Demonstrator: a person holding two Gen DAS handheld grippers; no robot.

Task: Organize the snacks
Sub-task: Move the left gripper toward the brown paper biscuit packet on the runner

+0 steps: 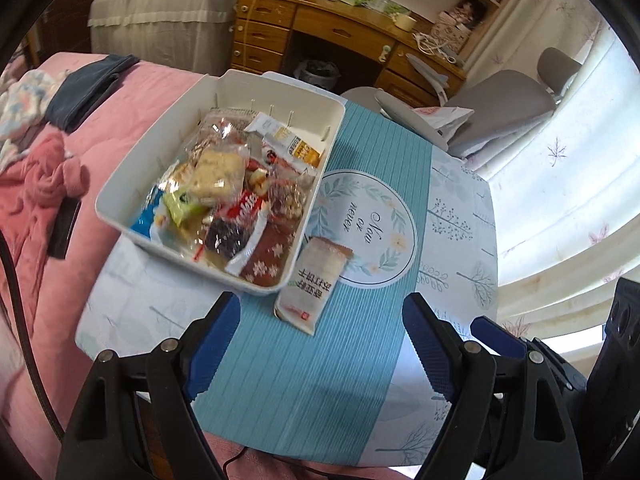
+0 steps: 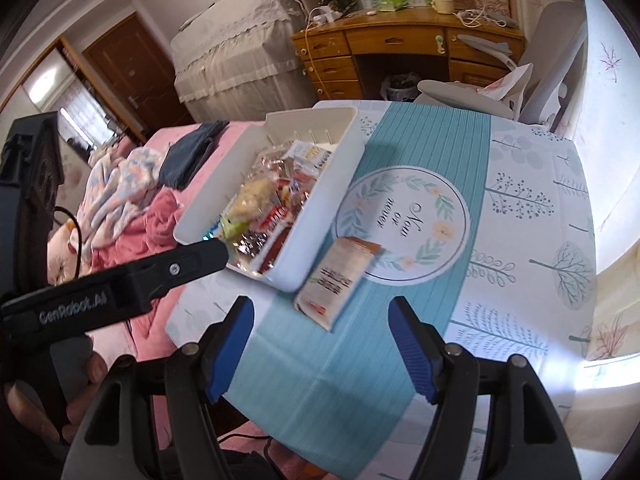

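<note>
Both my grippers, left and right, gape wide, empty. One cracker pack lies just beside the full snack bin.

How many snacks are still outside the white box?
1. One pale snack packet lies on the blue runner, right beside the white box. The other snacks are piled inside the box; the box could hide something behind it.

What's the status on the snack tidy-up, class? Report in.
Left gripper open, empty. Right gripper open, empty. One cracker packet outside the white bin. Path clear.
</note>
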